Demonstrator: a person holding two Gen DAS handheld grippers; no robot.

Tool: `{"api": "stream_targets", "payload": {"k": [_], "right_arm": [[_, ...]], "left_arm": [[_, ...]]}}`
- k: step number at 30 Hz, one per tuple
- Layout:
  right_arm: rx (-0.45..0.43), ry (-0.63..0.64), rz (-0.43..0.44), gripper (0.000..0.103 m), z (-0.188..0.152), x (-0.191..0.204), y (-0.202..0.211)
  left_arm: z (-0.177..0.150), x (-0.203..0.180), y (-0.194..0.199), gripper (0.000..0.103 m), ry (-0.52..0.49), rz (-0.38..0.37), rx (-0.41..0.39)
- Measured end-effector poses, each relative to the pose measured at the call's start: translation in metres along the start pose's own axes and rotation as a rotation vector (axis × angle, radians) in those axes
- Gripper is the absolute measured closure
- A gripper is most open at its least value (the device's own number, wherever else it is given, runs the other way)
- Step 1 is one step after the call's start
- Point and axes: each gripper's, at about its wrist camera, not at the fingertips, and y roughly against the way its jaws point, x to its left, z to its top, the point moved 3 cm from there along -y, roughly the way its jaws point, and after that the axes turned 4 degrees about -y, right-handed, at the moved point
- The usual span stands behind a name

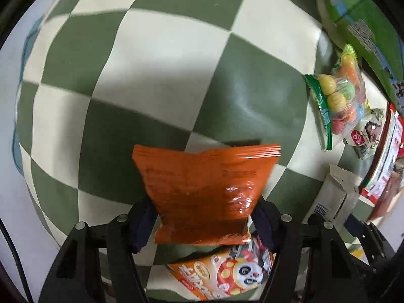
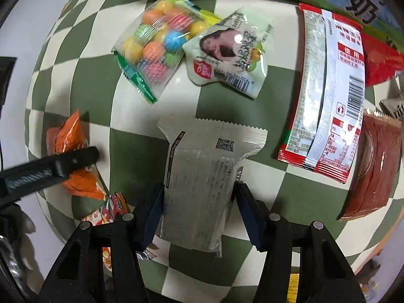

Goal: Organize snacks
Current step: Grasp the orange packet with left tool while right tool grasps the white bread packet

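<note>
My left gripper [image 1: 204, 217] is shut on an orange snack packet [image 1: 207, 189] and holds it above the green and white checkered cloth [image 1: 164, 75]. The packet also shows at the left of the right wrist view [image 2: 73, 156], with the left gripper's finger across it. My right gripper [image 2: 198, 202] is shut on a silver-white packet [image 2: 202, 176], which shows at the right of the left wrist view [image 1: 333, 197]. An orange panda-print packet [image 1: 227, 275] lies under the left gripper.
A clear bag of coloured candy balls [image 2: 156, 48], a white pouch with a woman's face [image 2: 227, 53], a red and white packet [image 2: 325, 96] and a dark red sachet [image 2: 373, 166] lie on the cloth. A green carton [image 1: 358, 20] stands at the far edge.
</note>
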Motion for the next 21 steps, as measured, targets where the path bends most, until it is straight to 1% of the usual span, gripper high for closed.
{"api": "stream_targets", "payload": {"k": [1, 2, 3, 4, 5, 6, 8, 9, 11, 13, 14, 15, 16, 18, 19, 21], "right_arm": [[-0.007, -0.003, 0.000, 0.040, 0.001, 0.000, -0.001], [-0.012, 0.007, -0.015, 0.042, 0.000, 0.002, -0.002], [-0.021, 0.033, -0.039, 0.044, -0.001, 0.006, -0.002], [-0.031, 0.064, -0.065, 0.044, -0.004, 0.011, -0.002], [-0.039, 0.097, -0.102, 0.044, -0.007, 0.014, 0.000], [-0.050, 0.112, -0.122, 0.044, -0.009, 0.015, 0.002], [-0.056, 0.100, -0.117, 0.043, -0.009, 0.015, 0.000], [-0.051, 0.078, -0.104, 0.041, -0.011, 0.013, -0.004], [-0.050, 0.050, -0.086, 0.040, -0.011, 0.007, -0.008], [-0.054, 0.048, -0.092, 0.040, -0.012, 0.003, -0.011], [-0.057, 0.048, -0.096, 0.041, -0.011, 0.003, -0.011], [-0.064, 0.052, -0.097, 0.043, -0.015, 0.004, -0.007], [-0.071, 0.051, -0.094, 0.045, -0.015, 0.007, -0.007], [-0.080, 0.040, -0.059, 0.046, -0.017, 0.003, 0.007], [-0.089, 0.037, -0.032, 0.046, -0.018, 0.003, 0.017], [-0.114, 0.034, 0.012, 0.046, -0.016, -0.001, 0.040]], "left_arm": [[0.000, -0.006, 0.002, 0.039, -0.024, 0.018, -0.024], [-0.001, -0.012, 0.004, 0.044, -0.053, 0.038, -0.041], [-0.004, -0.019, 0.007, 0.052, -0.084, 0.054, -0.053], [-0.010, -0.031, 0.008, 0.055, -0.112, 0.068, -0.059], [-0.013, -0.037, 0.009, 0.055, -0.134, 0.075, -0.066], [-0.015, -0.041, 0.009, 0.055, -0.145, 0.081, -0.072], [-0.015, -0.051, 0.004, 0.053, -0.161, 0.104, -0.074], [-0.023, -0.054, -0.001, 0.052, -0.159, 0.107, -0.073], [-0.028, -0.057, -0.005, 0.052, -0.158, 0.112, -0.076], [-0.033, -0.063, -0.002, 0.055, -0.154, 0.109, -0.085], [-0.033, -0.055, 0.002, 0.056, -0.154, 0.105, -0.090], [-0.036, -0.057, 0.005, 0.060, -0.151, 0.098, -0.096], [-0.037, -0.062, 0.011, 0.061, -0.148, 0.090, -0.100], [-0.042, -0.070, 0.028, 0.061, -0.142, 0.060, -0.116], [-0.036, -0.072, 0.045, 0.061, -0.145, 0.040, -0.135], [-0.038, -0.084, 0.070, 0.061, -0.151, 0.004, -0.165]]}}
